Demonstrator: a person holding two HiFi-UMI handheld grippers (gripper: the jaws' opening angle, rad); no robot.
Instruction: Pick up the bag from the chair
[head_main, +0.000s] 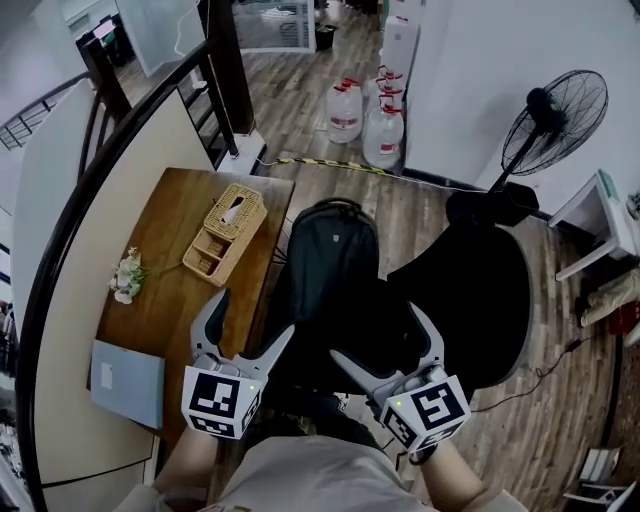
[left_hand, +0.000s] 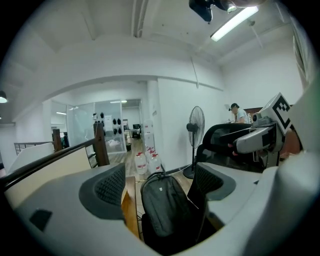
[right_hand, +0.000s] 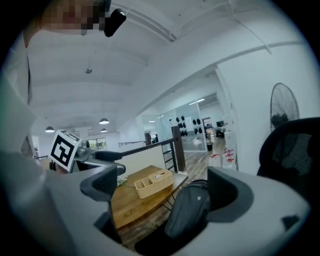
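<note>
Black bag (head_main: 330, 250) is sitting on the chair (head_main: 490, 290); left gripper (head_main: 256, 312) and right gripper (head_main: 373, 332) are hovering nearby (both gaping, empty).

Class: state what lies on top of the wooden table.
A wicker organiser, a small flower bunch and a flat grey slab. The left gripper covers the table's near right corner.

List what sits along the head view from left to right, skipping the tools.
small flower bunch → wicker organiser → black backpack → black chair → white side table
</note>
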